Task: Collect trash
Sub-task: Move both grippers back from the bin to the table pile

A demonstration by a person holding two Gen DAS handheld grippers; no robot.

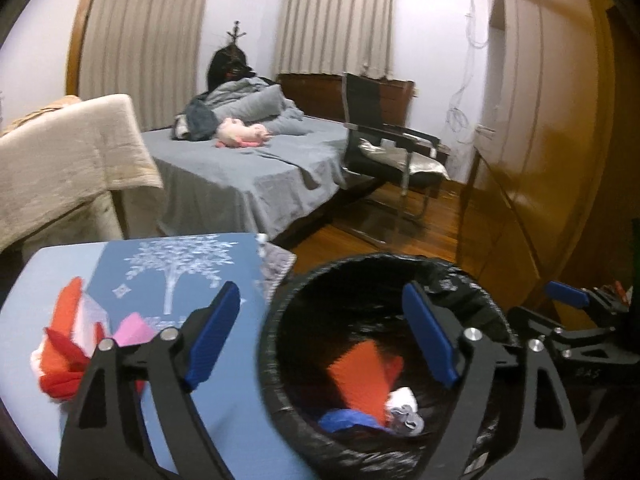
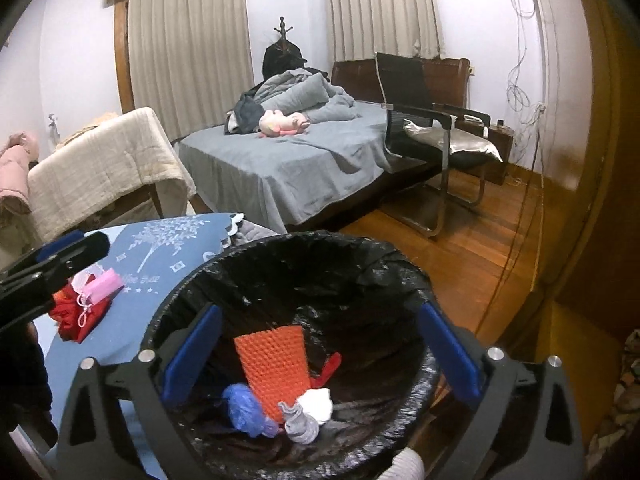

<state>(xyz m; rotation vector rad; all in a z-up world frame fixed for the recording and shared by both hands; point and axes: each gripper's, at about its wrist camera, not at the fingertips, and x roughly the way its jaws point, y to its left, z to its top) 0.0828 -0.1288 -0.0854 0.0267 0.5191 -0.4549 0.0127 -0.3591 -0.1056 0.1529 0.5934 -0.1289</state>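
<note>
Now both tongs (image 1: 322, 336) (image 2: 320, 352) agape above bin (image 2: 256, 252)

Left hand-held gripper (image 1: 324, 338) spread wide, empty; right hand-held gripper (image 2: 320, 352) likewise, level alongside.

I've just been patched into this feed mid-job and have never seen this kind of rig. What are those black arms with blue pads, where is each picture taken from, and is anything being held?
No robot: a person carries two handheld grippers, each with a fisheye camera looking along its fingers. The left gripper and right gripper are both open and hold nothing. Both hover over a bin lined with a black bag, which contains an orange textured piece, a blue wad and white and grey scraps. Beside it, red and pink litter lies on the blue tablecloth.
</note>
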